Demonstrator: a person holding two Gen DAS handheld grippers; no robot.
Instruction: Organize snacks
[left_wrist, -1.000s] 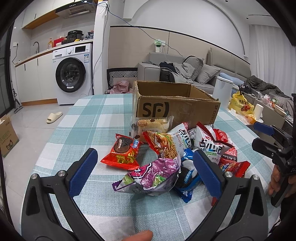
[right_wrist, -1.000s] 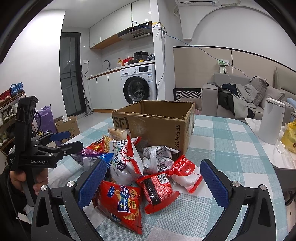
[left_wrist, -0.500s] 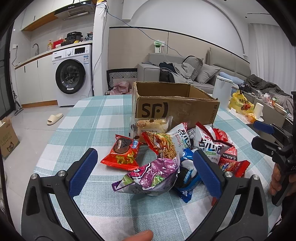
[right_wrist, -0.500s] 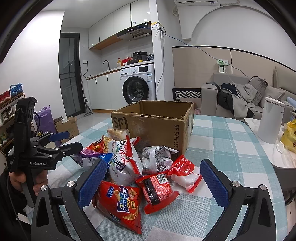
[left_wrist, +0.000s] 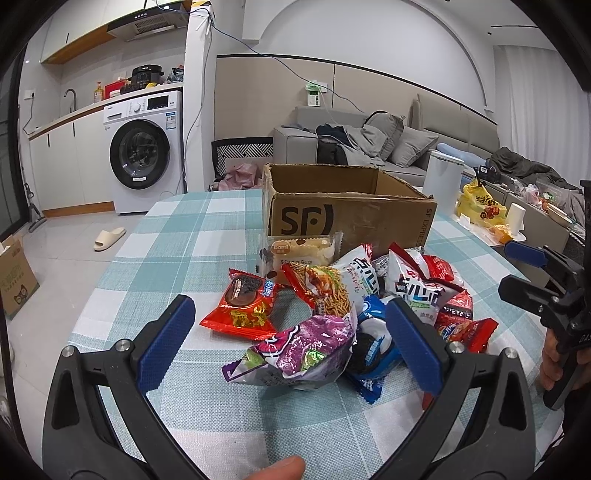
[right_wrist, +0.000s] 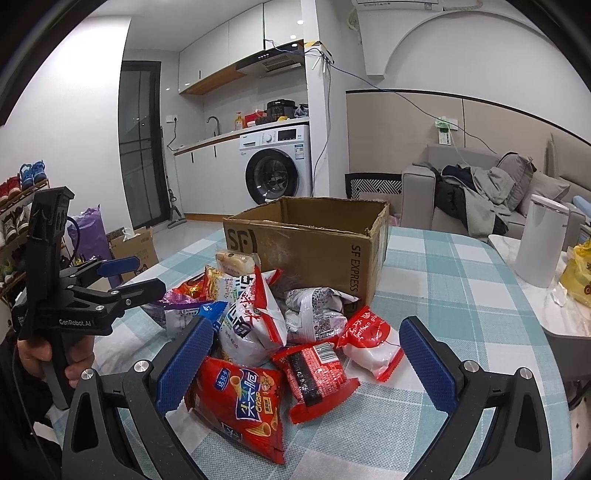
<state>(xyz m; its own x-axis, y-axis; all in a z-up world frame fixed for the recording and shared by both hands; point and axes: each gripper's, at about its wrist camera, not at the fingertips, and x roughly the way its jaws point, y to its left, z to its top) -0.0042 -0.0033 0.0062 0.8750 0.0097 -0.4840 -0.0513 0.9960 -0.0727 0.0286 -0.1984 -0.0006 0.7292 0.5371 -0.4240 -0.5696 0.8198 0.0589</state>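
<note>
Two grippers hovered wide apart over the same pile, neither grasping anything. The left gripper, at the bottom of its own view, stood spread with the purple snack bag lying between and just beyond its blue pads, untouched as far as could be seen. The right gripper was likewise released at the bottom of its view, framing a red cone-crisp bag and a dark red packet on the table below it.

Outward from there, the rest of the snacks lay heaped in the middle of each frame: a red cookie packet at the pile's left edge, a noodle-snack bag, a white and red bag, a blue cookie pack, and a pale bread pack leaning against the box front.

Behind the heap, upper centre, stood the cardboard box, flaps open. Its inside could be seen only partly and no snack showed in it. By that judgement the organizing had hardly begun: every visible packet sat on the checked tablecloth, and all of them remained to be picked up and sorted, presumably into the box.
</note>
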